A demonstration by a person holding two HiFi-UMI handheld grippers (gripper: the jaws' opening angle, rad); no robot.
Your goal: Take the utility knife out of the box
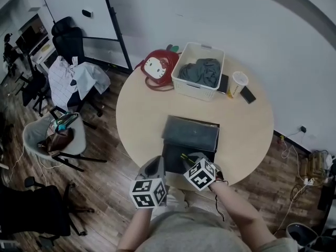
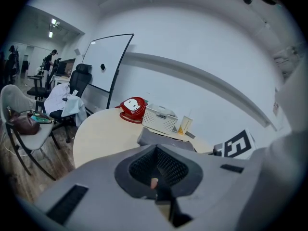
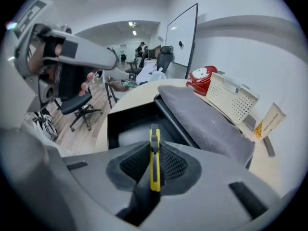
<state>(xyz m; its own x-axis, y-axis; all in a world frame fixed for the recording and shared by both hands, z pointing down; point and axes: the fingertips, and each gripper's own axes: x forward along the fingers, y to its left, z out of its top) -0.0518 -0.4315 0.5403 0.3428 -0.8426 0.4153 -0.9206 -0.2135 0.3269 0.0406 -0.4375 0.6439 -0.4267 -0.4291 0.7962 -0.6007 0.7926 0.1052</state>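
Observation:
An open black box [image 1: 176, 154] sits at the near edge of the round table [image 1: 136, 114], its lid [image 1: 191, 132] folded back behind it. My right gripper [image 1: 192, 160] is shut on a yellow and black utility knife [image 3: 154, 162], which stands on edge between the pads, just above the box's dark inside [image 3: 127, 126]. In the head view the knife [image 1: 186, 159] pokes out over the box. My left gripper [image 1: 154, 168] hangs at the box's near left corner; in its own view the left gripper [image 2: 156, 177] has its jaws together with nothing between them.
Behind the box stand a white basket [image 1: 198, 70] with grey cloth, a red cat-faced bag [image 1: 159, 67], a paper cup [image 1: 238, 84] and a phone [image 1: 248, 94]. Office chairs [image 1: 58, 135] with clutter stand on the wooden floor at the left.

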